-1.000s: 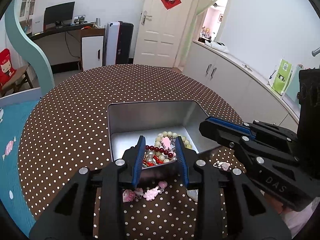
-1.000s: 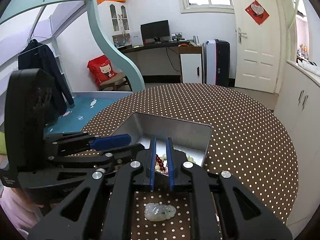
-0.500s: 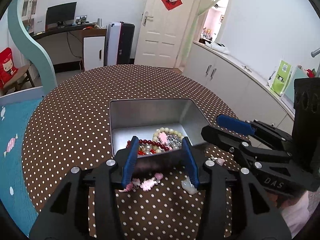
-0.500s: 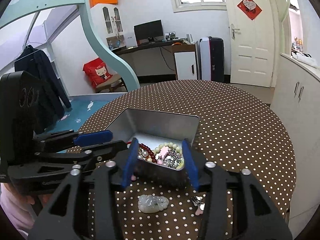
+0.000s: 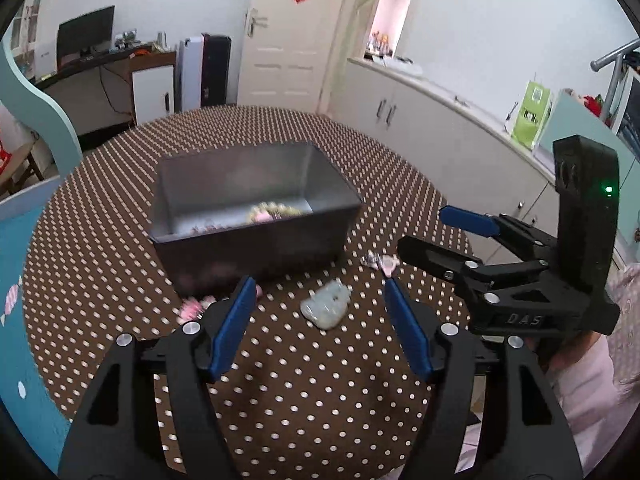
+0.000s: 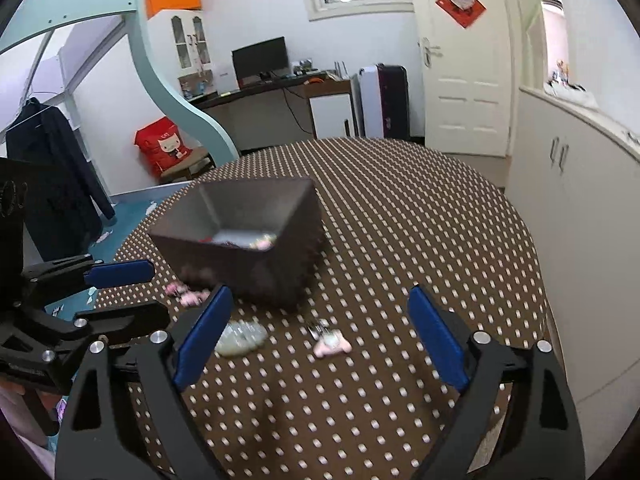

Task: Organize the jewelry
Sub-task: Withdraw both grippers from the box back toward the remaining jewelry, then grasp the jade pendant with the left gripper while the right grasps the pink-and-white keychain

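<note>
Grey metal tin (image 5: 256, 240) – open, upright, frame centre; beads (image 5: 272, 212) lie inside. Pale green jade pendant (image 5: 326, 306), pink charms (image 5: 192, 308) and pink-silver charm (image 5: 380, 261) lie below it on the table.

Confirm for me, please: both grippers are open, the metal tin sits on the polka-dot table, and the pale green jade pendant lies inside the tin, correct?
Not quite. The pale green jade pendant lies on the polka-dot table, in front of the metal tin, not inside it; the left wrist view shows this. The left gripper and right gripper are indeed open.
</note>
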Motion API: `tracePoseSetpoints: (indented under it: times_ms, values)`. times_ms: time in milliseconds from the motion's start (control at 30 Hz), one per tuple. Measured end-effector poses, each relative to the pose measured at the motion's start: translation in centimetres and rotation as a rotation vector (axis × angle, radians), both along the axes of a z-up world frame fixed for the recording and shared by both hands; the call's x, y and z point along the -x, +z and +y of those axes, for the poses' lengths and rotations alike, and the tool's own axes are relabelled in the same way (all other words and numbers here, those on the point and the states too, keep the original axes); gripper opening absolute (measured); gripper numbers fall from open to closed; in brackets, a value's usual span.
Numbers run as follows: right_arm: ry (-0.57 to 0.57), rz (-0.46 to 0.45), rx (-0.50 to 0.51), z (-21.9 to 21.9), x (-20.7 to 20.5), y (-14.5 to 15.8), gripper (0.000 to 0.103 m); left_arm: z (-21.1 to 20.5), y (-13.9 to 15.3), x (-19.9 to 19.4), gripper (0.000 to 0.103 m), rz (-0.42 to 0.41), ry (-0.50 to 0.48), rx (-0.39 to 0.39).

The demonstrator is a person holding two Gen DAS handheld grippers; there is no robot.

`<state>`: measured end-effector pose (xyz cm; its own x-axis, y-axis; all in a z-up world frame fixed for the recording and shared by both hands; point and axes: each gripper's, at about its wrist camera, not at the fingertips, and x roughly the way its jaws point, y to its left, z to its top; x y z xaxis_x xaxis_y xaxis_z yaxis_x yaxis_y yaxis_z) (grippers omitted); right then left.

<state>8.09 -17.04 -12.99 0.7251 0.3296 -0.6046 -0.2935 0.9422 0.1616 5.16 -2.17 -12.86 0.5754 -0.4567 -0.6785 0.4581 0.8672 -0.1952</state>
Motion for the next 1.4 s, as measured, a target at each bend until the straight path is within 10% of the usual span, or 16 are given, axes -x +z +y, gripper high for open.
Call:
tracePoseSetpoints:
  times_ms: [333,567,833,1400]
  values:
    - [-0.020,0.044,-0.012,-1.9,1.3,-2.1,0.091,-2.2,-3.2,-1.7,0.066,0.037,-0.013,-0.062]
    - [-0.009,0.035,0.015,-2.2,1.3,-2.3,0.091,-3.9,-4.9,-1.8,0.035,0.009,-0.013,-0.162]
    - [0.065,-0.034,0.089,-0.4,1.9,-3.0,0.090,-3.4,-5.0,-2.3,0.034,0.023,0.019,-0.133]
    - [0.083,-0.033,0.181,1.3,0.5,-4.7,0.038,-2.4,-4.8,-2.7,0.036,0.015,-0.014,-0.123]
